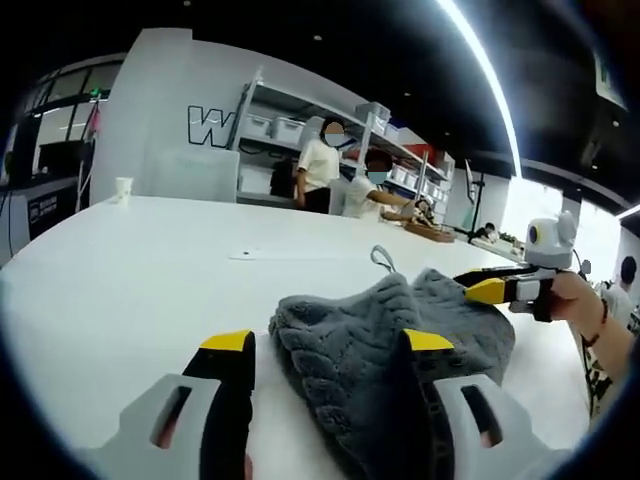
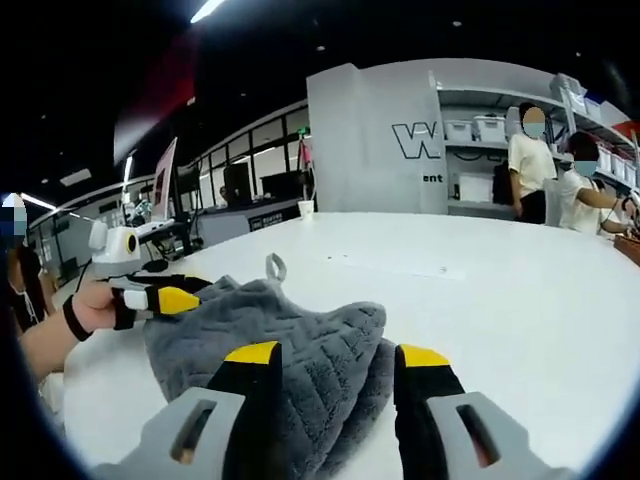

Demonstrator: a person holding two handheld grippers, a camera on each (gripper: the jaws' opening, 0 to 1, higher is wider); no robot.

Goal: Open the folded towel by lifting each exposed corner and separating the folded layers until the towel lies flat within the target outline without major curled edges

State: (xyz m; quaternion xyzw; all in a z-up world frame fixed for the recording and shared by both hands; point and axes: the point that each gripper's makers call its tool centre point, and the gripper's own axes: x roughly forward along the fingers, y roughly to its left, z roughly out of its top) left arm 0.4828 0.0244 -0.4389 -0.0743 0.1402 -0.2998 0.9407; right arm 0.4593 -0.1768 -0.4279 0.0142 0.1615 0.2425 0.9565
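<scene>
A lab-like open workspace: behind the wide white table (image 1: pixel 130 270) stand metal storage shelves (image 1: pixel 290 125) with plastic bins, beside a grey wall bearing a large letter logo (image 2: pixel 415 140), under strip ceiling lights (image 1: pixel 480 70).

Bare white table (image 1: pixel 130 270) around towel (image 1: pixel 380 330), paper cup (image 1: pixel 123 189) perhaps far off

Both views look low and close from opposite sides at the towel (image 1: pixel 390 330) (image 2: pixel 290 350)
</scene>
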